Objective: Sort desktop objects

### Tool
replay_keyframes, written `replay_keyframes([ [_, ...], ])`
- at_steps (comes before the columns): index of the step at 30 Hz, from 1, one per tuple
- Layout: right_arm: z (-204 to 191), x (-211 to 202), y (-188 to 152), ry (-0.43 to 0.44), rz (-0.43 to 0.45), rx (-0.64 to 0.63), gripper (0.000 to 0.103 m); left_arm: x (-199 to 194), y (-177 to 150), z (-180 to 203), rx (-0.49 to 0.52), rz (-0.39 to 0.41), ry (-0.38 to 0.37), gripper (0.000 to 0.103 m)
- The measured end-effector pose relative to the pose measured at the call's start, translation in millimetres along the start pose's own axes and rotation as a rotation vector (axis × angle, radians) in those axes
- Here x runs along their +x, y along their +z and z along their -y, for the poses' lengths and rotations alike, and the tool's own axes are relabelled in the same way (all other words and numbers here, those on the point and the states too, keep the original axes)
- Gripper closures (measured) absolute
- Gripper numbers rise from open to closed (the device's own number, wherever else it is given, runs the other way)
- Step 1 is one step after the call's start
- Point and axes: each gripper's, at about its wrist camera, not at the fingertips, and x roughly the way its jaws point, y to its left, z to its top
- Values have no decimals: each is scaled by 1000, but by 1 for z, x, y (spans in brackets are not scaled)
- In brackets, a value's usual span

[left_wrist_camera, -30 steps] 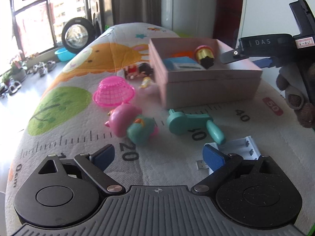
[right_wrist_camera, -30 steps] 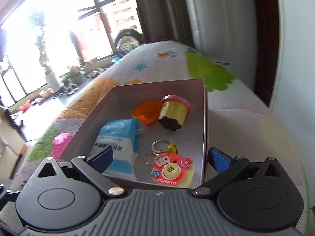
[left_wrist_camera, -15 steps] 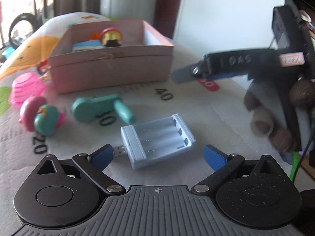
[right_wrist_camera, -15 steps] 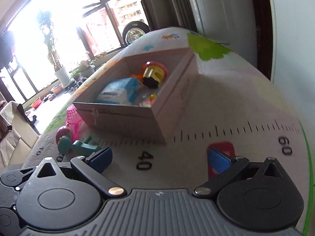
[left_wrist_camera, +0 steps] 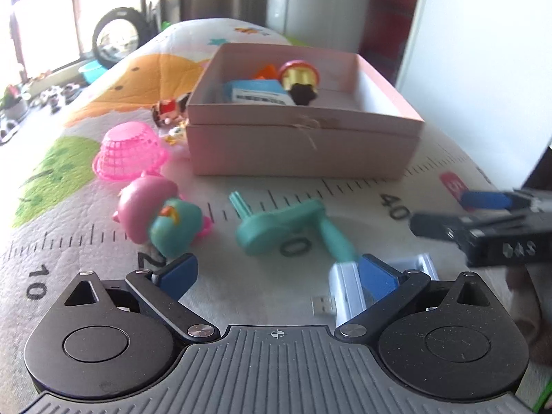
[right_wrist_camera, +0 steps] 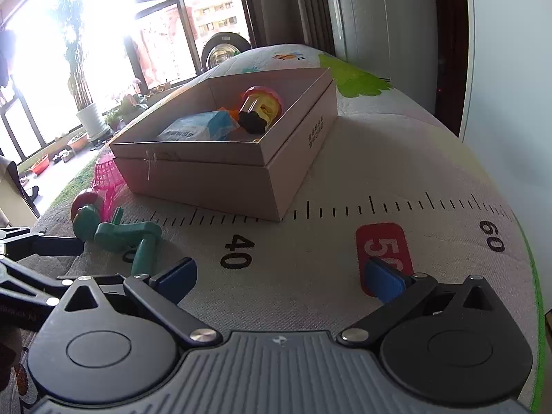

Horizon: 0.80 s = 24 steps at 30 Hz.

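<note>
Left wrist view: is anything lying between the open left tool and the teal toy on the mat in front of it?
Nothing visible does. Bare mat separates the left tool from the teal toy. The silver battery case lies off to the side under the tool's right finger, not in the gap.

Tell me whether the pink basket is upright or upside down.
Upside down: the pink basket rests on its flared rim, its closed base facing up.

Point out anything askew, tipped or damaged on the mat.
The pink mesh plastic basket lies upside down left of the pink cardboard box, rim on the mat. A frayed string hangs from the box's front seam. Nothing looks spilled.
</note>
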Motion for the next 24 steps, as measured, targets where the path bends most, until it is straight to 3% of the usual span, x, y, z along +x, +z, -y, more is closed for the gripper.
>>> replay_keyframes([
  [5, 7, -4, -1, 28, 16, 31, 0, 16, 16, -1, -72, -19, -18, 1],
  [9, 8, -5, -2, 34, 21, 36, 0, 22, 20, 1, -90, -5, 9, 5],
  [13, 11, -7, -3, 49, 30, 54, 0, 20, 23, -1, -88, 15, 28, 31],
  [16, 12, -7, -3, 53, 33, 61, 0, 14, 22, -5, -88, 17, -2, 36],
  [19, 10, -7, -3, 49, 32, 56, 0, -2, 15, -4, -25, 30, -10, 60],
  [22, 9, -7, -2, 43, 29, 46, 0, -20, 2, -10, -3, 21, -33, 61],
  [24, 8, -8, -2, 41, 26, 40, 0, -31, -6, -19, -24, 29, 19, 59],
])
